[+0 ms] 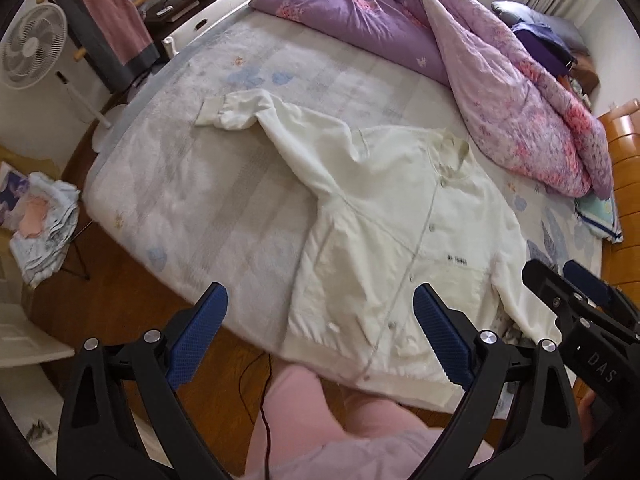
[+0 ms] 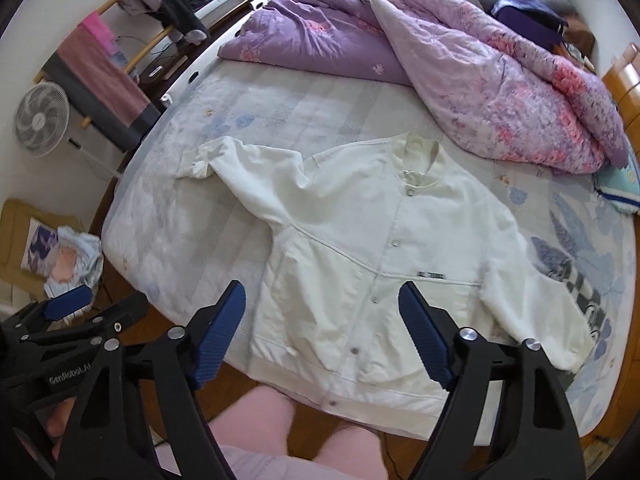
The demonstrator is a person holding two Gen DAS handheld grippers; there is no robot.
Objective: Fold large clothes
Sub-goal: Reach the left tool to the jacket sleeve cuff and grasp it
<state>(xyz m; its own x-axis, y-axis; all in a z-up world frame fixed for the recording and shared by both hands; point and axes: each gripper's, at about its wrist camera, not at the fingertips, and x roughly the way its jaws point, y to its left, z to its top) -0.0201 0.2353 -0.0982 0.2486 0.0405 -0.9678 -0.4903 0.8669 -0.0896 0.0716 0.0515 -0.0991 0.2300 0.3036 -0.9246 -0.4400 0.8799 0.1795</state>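
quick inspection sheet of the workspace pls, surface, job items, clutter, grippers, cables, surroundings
surface: bed with a pale patterned cover, near half mostly bare.
job's things: white jacket lies flat, front up, snapped shut, hem at the near edge; one sleeve spread out to the side, the other lying along the body.
clutter: purple floral duvet bunched along the far side; dark folded clothes behind it.
grippers: left gripper and right gripper both open, above the hem, nothing between the fingers.
cables: a thin dark cable on the wooden floor.
surroundings: standing fan, rack with a pink towel, pile of laundry on the floor.
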